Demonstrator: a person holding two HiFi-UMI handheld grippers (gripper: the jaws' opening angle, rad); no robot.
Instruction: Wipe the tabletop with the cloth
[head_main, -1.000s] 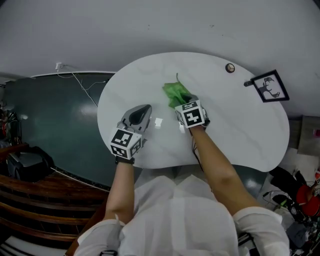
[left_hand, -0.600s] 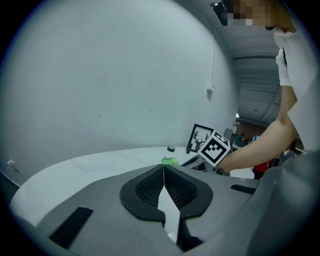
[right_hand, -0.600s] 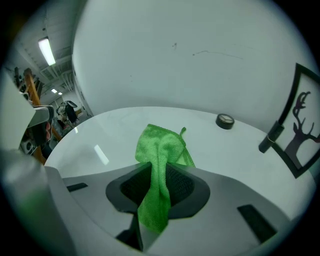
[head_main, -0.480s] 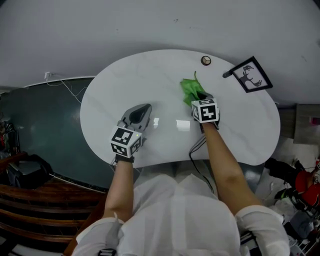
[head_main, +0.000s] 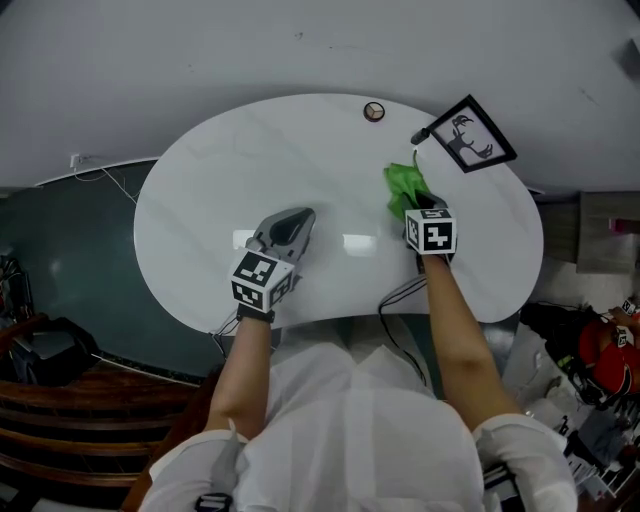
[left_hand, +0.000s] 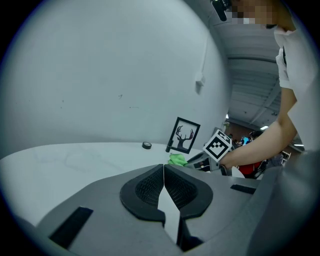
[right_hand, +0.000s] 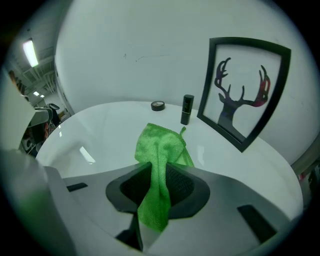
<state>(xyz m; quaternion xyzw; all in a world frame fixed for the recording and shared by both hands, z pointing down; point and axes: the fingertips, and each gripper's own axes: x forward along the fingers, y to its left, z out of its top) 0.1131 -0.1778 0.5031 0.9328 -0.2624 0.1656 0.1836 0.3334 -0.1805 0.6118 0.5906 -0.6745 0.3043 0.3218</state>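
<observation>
A green cloth (right_hand: 160, 147) is clamped in the right gripper (right_hand: 158, 190) at the white table's (head_main: 205, 190) far right; the left gripper (left_hand: 164, 186) is held closed, empty, at the near left.

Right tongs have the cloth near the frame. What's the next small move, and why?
Probably drag the green cloth, clamped in the right tongs, leftward across the tabletop: the deer frame and a small black cylinder stand just ahead, while open surface lies to its left.
</observation>
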